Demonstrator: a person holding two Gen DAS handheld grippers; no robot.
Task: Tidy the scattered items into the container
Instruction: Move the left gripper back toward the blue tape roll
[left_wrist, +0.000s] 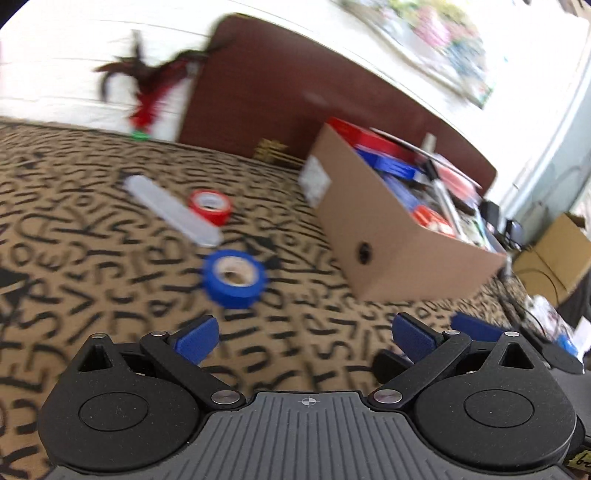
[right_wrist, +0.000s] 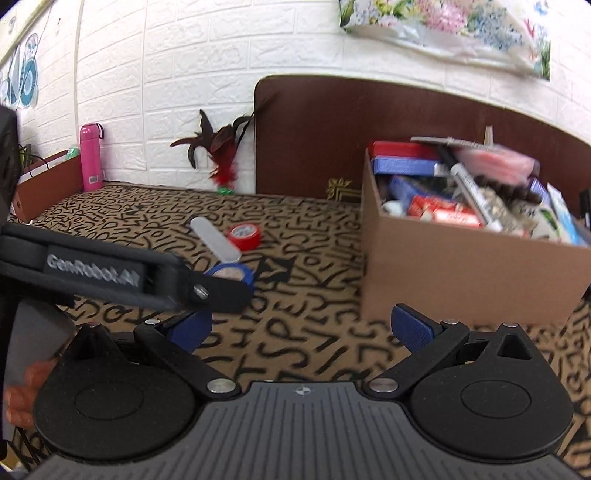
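A blue tape roll (left_wrist: 234, 277) lies on the patterned cloth just ahead of my open, empty left gripper (left_wrist: 304, 338). A red tape roll (left_wrist: 210, 205) and a clear flat case (left_wrist: 171, 209) lie further back. The cardboard box (left_wrist: 402, 240), full of packets and pens, stands to the right. In the right wrist view my right gripper (right_wrist: 303, 328) is open and empty, and the left gripper's body (right_wrist: 122, 277) crosses in front of the blue roll (right_wrist: 231, 273). The red roll (right_wrist: 244, 235), the clear case (right_wrist: 215, 239) and the box (right_wrist: 461, 273) show there too.
A brown headboard (right_wrist: 332, 140) and white brick wall stand behind. A red and black feather toy (right_wrist: 221, 155) leans at the wall. A pink bottle (right_wrist: 90, 157) stands at the far left. Another cardboard box (left_wrist: 554, 254) and cables lie off the right edge.
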